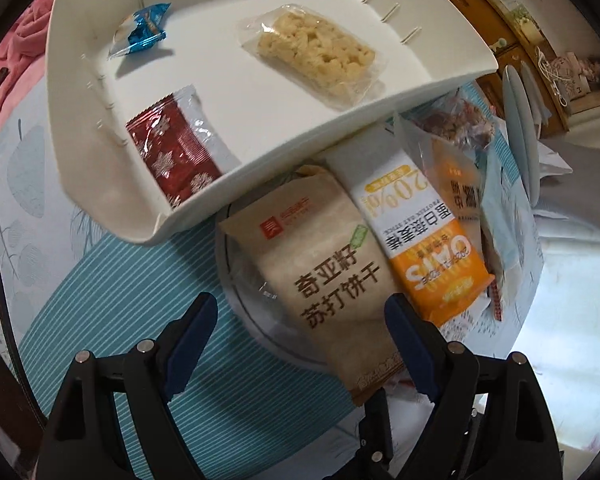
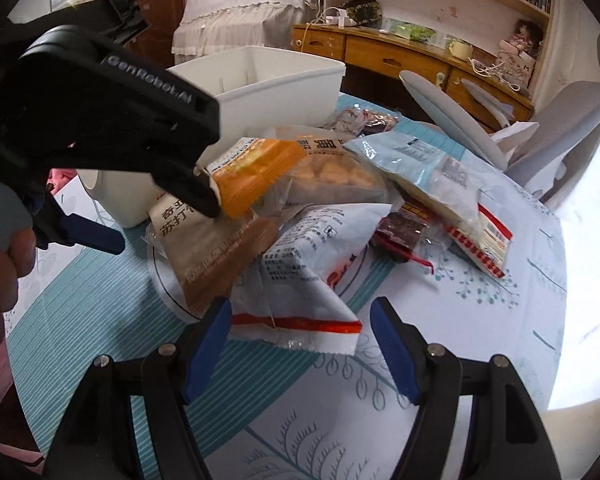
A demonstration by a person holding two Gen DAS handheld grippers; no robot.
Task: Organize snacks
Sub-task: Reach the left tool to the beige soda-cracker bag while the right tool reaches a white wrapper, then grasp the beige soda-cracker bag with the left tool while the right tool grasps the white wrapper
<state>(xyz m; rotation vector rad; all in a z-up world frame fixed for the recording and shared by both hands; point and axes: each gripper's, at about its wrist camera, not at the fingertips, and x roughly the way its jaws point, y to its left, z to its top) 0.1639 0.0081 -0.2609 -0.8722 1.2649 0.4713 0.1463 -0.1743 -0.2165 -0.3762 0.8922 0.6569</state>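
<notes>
A white bin (image 1: 300, 136) holds a blue candy (image 1: 142, 30), a clear-wrapped cereal bar (image 1: 316, 54) and a red packet (image 1: 172, 152). In front of it snacks are piled on a glass plate (image 1: 240, 280). My left gripper (image 1: 300, 316) is open and points down at the pile, with a tan cracker pack (image 1: 320, 272) between its fingers and an orange oat bar (image 1: 420, 248) beside it. In the right wrist view the left gripper (image 2: 162, 224) hangs over the tan pack (image 2: 216, 256). My right gripper (image 2: 302, 316) is open, a white packet with a red stripe (image 2: 300, 264) between its fingertips.
A light blue packet (image 2: 416, 164), a dark red packet (image 2: 400, 232) and a red-checked packet (image 2: 480, 240) lie on the patterned tablecloth (image 2: 440, 340). A grey chair (image 2: 452, 116) and a wooden cabinet (image 2: 400, 56) stand behind the table. A person's hand (image 2: 0, 280) holds the left gripper.
</notes>
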